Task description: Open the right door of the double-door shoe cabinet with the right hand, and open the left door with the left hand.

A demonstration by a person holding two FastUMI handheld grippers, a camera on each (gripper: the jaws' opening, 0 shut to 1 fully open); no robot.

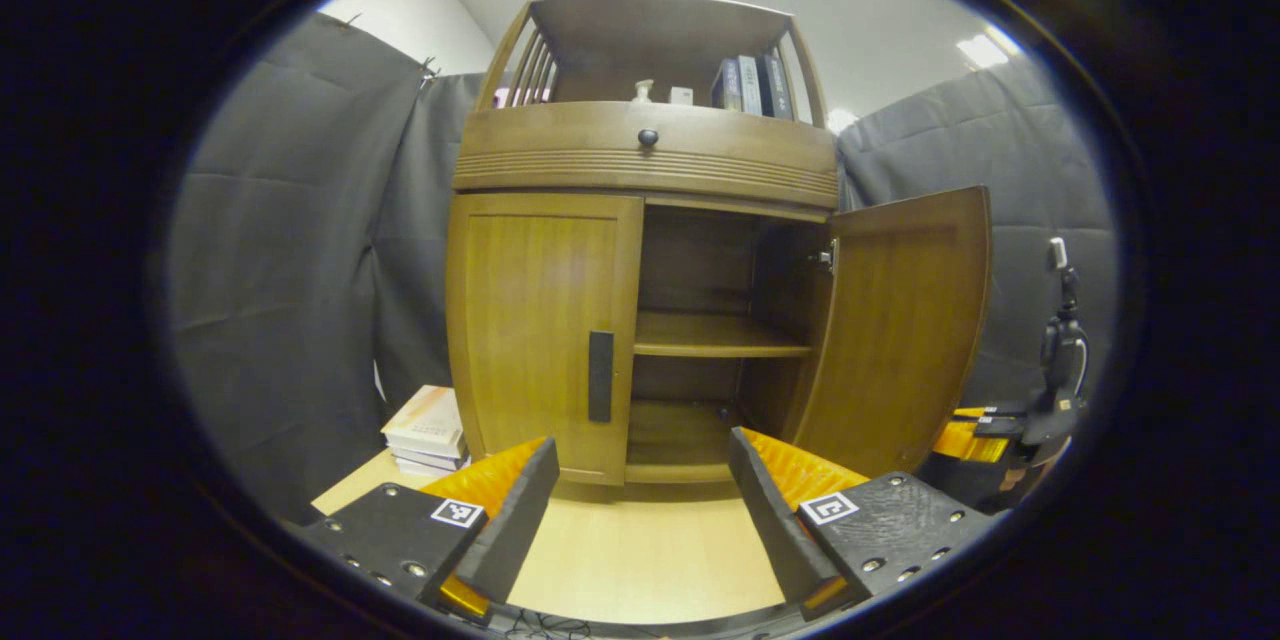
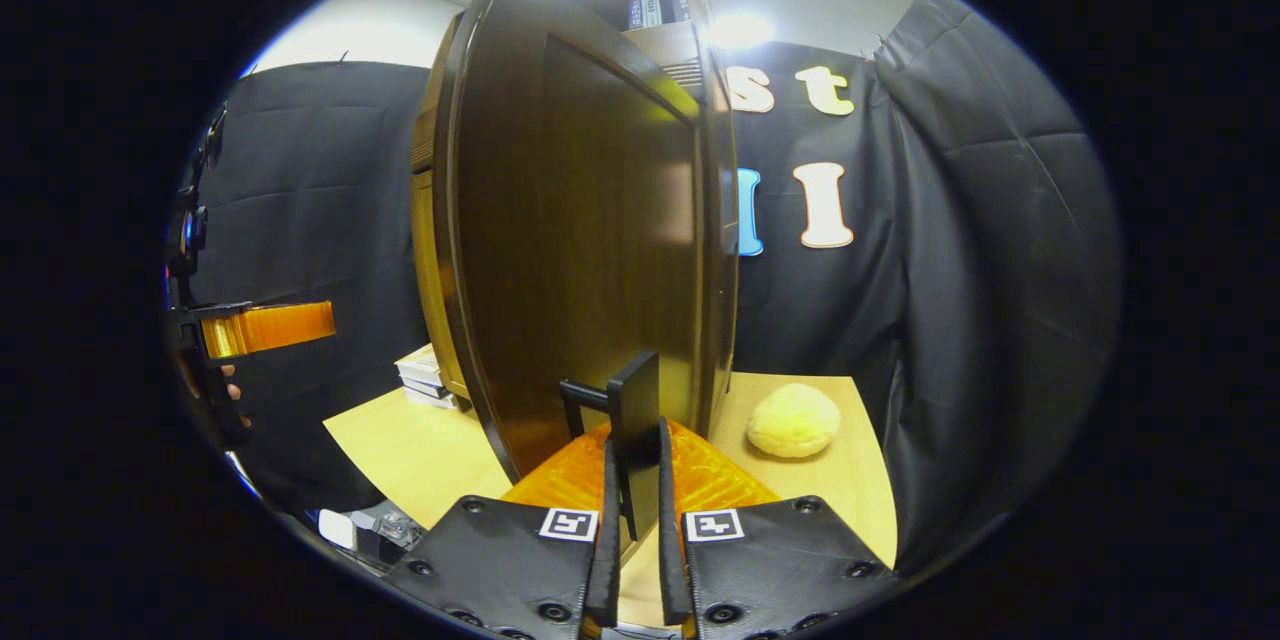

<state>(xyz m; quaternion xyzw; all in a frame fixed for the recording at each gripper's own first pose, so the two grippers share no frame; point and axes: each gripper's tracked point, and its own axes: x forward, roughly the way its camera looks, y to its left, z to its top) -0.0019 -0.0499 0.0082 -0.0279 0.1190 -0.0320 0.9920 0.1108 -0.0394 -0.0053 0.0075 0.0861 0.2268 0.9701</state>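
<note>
In the left gripper view a brown wooden shoe cabinet (image 1: 640, 170) stands ahead on a light table. Its left door (image 1: 545, 330) is closed, with a dark vertical handle (image 1: 600, 376) at its inner edge. Its right door (image 1: 905, 320) is swung wide, showing an inner shelf (image 1: 715, 335). My left gripper (image 1: 640, 490) hangs open in front of the cabinet, a short way from the left door's handle. In the right gripper view my right gripper (image 2: 635, 480) is shut on the right door's dark handle (image 2: 632, 420), with the door's face (image 2: 580, 250) close ahead.
A stack of books (image 1: 425, 430) lies left of the cabinet. More books (image 1: 750, 85) stand on its top shelf, above a drawer with a round knob (image 1: 648, 137). A yellow plush lump (image 2: 794, 421) rests on the table (image 2: 430, 450) by the black cloth.
</note>
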